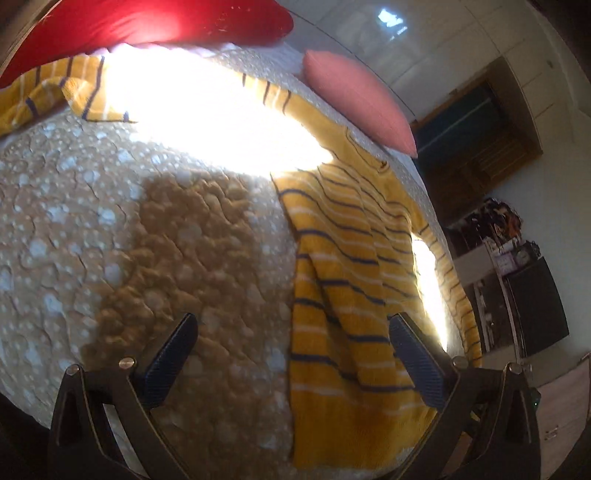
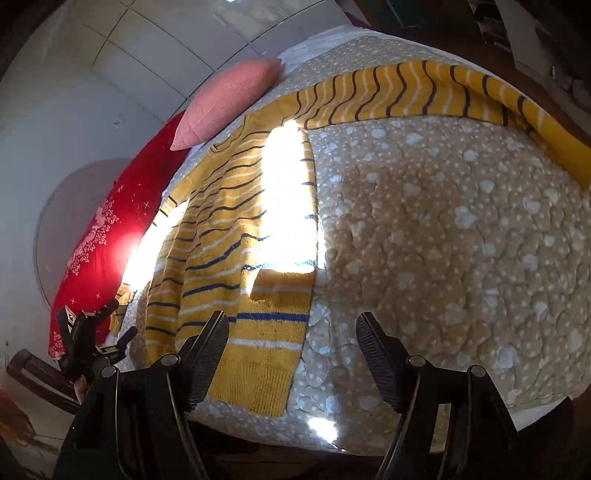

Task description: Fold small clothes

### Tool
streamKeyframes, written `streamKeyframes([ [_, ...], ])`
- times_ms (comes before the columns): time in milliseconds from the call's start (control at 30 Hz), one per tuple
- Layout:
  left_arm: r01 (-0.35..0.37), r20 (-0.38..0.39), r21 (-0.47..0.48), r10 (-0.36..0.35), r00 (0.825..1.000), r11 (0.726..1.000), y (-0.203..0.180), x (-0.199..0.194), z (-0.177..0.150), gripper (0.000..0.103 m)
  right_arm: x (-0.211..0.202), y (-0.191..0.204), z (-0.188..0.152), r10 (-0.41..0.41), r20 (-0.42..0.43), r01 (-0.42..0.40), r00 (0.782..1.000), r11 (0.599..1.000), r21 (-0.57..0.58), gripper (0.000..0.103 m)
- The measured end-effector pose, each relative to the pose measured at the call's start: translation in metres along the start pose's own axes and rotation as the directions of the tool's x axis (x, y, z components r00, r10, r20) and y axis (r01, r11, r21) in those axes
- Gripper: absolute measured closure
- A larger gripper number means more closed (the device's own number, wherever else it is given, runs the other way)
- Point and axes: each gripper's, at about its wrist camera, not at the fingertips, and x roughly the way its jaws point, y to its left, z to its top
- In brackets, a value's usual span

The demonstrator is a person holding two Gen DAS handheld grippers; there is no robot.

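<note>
A yellow sweater (image 1: 343, 280) with dark blue and white stripes lies flat on the bed, partly folded lengthwise. It also shows in the right wrist view (image 2: 240, 258), with one long sleeve (image 2: 424, 92) stretched out across the far side. My left gripper (image 1: 291, 332) is open and empty above the sweater's hem edge. My right gripper (image 2: 291, 332) is open and empty, with its left finger over the sweater's hem. The left gripper (image 2: 92, 332) also shows at the lower left of the right wrist view.
The bed has a beige spotted quilt (image 1: 147, 240). A pink pillow (image 1: 354, 99) and a red blanket (image 1: 147, 22) lie at the head. A bright sun patch (image 1: 207, 122) washes out part of the sweater. A dark cabinet (image 1: 532, 295) stands beside the bed.
</note>
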Motion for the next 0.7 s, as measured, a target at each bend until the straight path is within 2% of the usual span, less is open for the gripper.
streamKeyframes([
  [67,-0.029,-0.008,0.047,0.029,1.000,0.998,-0.013,0.006,-0.008,0.000,0.006,-0.002,-0.007,0.045,0.003,-0.045,0.999,0.999,0.005,0.026],
  [167,-0.006,-0.049,0.091,0.010,0.999,0.996,-0.026,0.017,-0.015,0.000,0.015,-0.002,-0.014,0.071,0.014,-0.071,0.997,0.997,-0.010,0.026],
  [200,0.008,-0.066,0.090,-0.002,0.998,0.996,-0.030,0.022,-0.018,0.007,0.016,-0.002,-0.015,0.072,0.021,-0.071,0.997,0.997,-0.017,0.026],
  [233,0.018,-0.082,0.092,-0.010,0.997,0.996,-0.031,0.031,-0.017,0.019,0.017,-0.001,-0.015,0.074,0.028,-0.074,0.997,0.997,-0.023,0.026],
  [267,0.000,-0.098,0.096,0.009,0.995,0.995,-0.034,0.038,-0.018,0.063,0.016,-0.002,-0.016,0.079,0.032,-0.078,0.996,0.997,-0.025,0.026],
  [300,-0.042,-0.113,0.094,0.052,0.992,0.995,-0.036,0.043,-0.020,0.089,0.015,-0.003,-0.016,0.085,0.035,-0.084,0.996,0.996,-0.023,0.026],
  [400,-0.032,-0.080,0.045,0.035,0.996,0.999,-0.031,0.033,-0.017,0.090,0.010,-0.009,-0.017,0.100,0.042,-0.100,0.994,0.995,-0.007,0.026],
  [533,-0.055,0.002,0.052,0.055,0.998,0.997,-0.021,-0.008,-0.016,0.091,0.001,-0.016,-0.021,0.094,0.055,-0.093,0.994,0.996,-0.013,0.027],
  [567,-0.080,0.023,0.057,0.079,0.997,0.995,-0.018,-0.017,-0.018,0.100,0.000,-0.017,-0.022,0.092,0.058,-0.091,0.994,0.996,-0.017,0.027],
  [633,-0.161,0.063,0.063,0.157,0.986,0.985,-0.007,-0.033,-0.020,0.100,0.001,-0.018,-0.023,0.087,0.062,-0.086,0.994,0.996,-0.024,0.027],
  [700,-0.165,0.042,0.051,0.163,0.986,0.985,0.009,-0.037,-0.023,0.100,0.005,-0.016,-0.025,0.076,0.069,-0.074,0.995,0.997,-0.031,0.025],
])
